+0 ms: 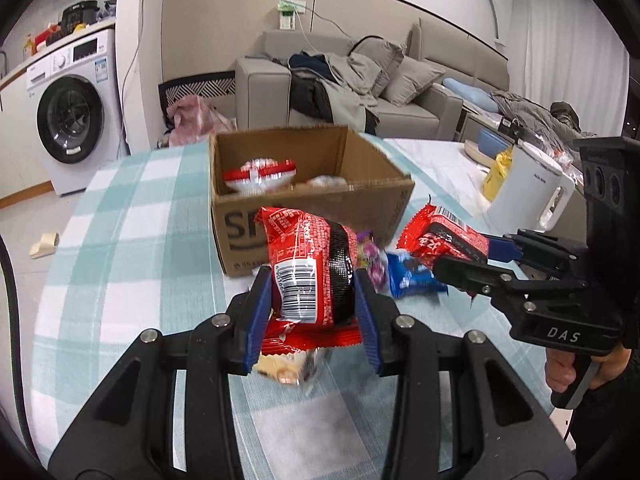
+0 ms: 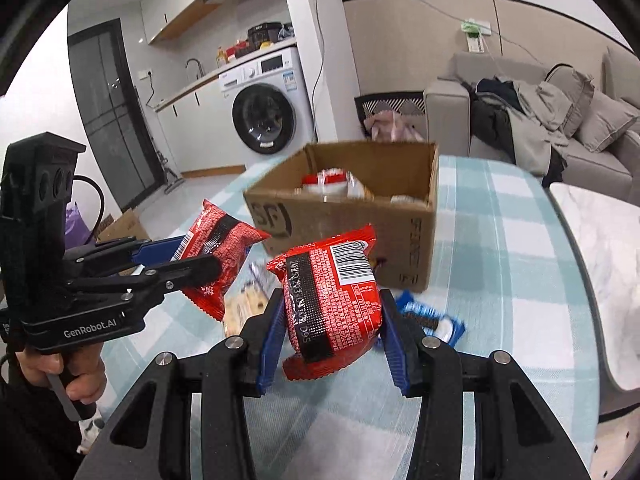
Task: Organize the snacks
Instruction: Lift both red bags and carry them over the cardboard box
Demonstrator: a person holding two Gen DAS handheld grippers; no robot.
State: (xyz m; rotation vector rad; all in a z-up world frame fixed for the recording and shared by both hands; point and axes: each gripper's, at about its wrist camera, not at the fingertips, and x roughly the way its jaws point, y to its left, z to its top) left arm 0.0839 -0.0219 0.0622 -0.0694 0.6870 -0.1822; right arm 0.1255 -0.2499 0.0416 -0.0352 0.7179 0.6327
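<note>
Two claws, left [image 1: 314,304] and right [image 2: 330,334], are each pinching a crinkly red foil snack packet [image 1: 310,268] [image 2: 334,304] mid-frame, risking slips short of the open brown cardboard box [image 1: 304,184].

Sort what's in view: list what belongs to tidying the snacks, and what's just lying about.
Job: red packet in left tongs; red packet in right tongs; cardboard box; blue packet; purple packet.

Lying about: kettle; washing machine; sofa.

Glossy red plastic snack packets [image 1: 308,268] [image 2: 334,300] are being pinched by ribbed blue pads [image 1: 260,312] on matt black plastic, before a matt brown corrugated cardboard box [image 1: 316,204], over checked cloth [image 1: 120,248].
</note>
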